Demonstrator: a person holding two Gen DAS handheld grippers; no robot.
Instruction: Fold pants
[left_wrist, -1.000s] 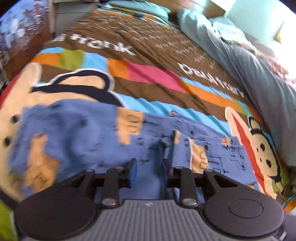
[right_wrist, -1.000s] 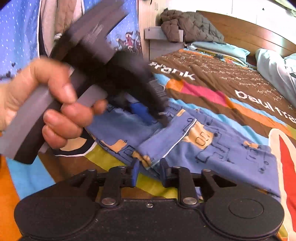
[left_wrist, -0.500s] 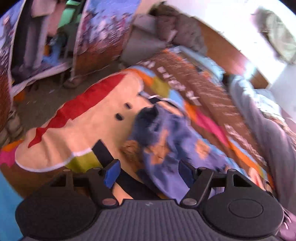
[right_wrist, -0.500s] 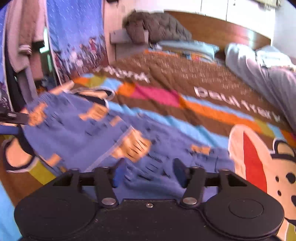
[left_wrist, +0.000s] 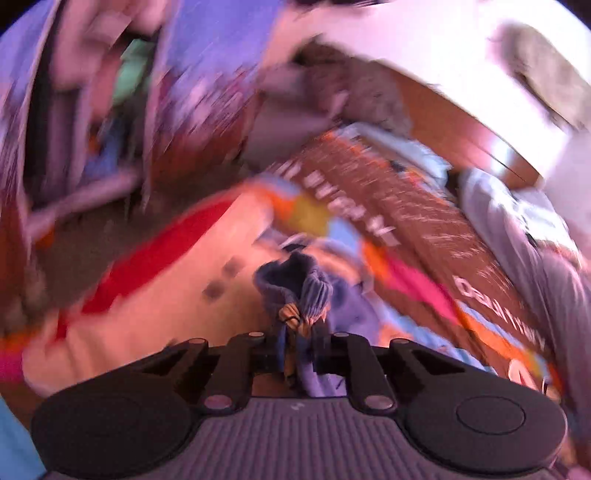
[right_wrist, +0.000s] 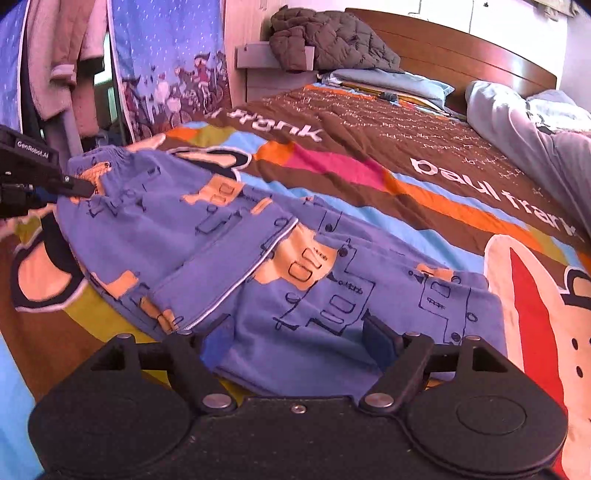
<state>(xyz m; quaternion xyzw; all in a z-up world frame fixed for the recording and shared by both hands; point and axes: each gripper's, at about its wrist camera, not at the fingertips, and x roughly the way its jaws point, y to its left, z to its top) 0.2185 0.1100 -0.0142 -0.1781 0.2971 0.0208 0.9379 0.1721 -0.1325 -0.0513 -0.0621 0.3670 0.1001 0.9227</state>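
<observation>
Blue knit cotton, printed with orange patches and dark line drawings, makes up the pants (right_wrist: 229, 236), which lie spread across the near part of the bed (right_wrist: 369, 140) on its patterned quilt (right_wrist: 424, 184), waistband toward the bed's left edge and the legs running toward the right. One leg appears partly turned over the other, a pale seam line marking the overlap. The left gripper (left_wrist: 301, 343) has its jaws closing on a bunched pinch of the ribbed waistband, with cloth clearly pressed between the pads; from the right wrist view the same gripper (right_wrist: 79, 186) reaches in from the left edge and meets the waistband at an orange patch. The right gripper (right_wrist: 295, 343) hangs low over the leg end near the bed's front edge, its jaws opening wide with fabric lying below and between them but nothing pinched. The left wrist view is heavily blurred, so little else can be read there. Judging by the look of it, the garment is light, soft and limp: it will sag and crease wherever it is not supported, and a single-layer pinch could slip or drag only the top layer. The elastic waistband and the leg hems look like the firmest places to take hold, ideally catching both layers at matching corners.
</observation>
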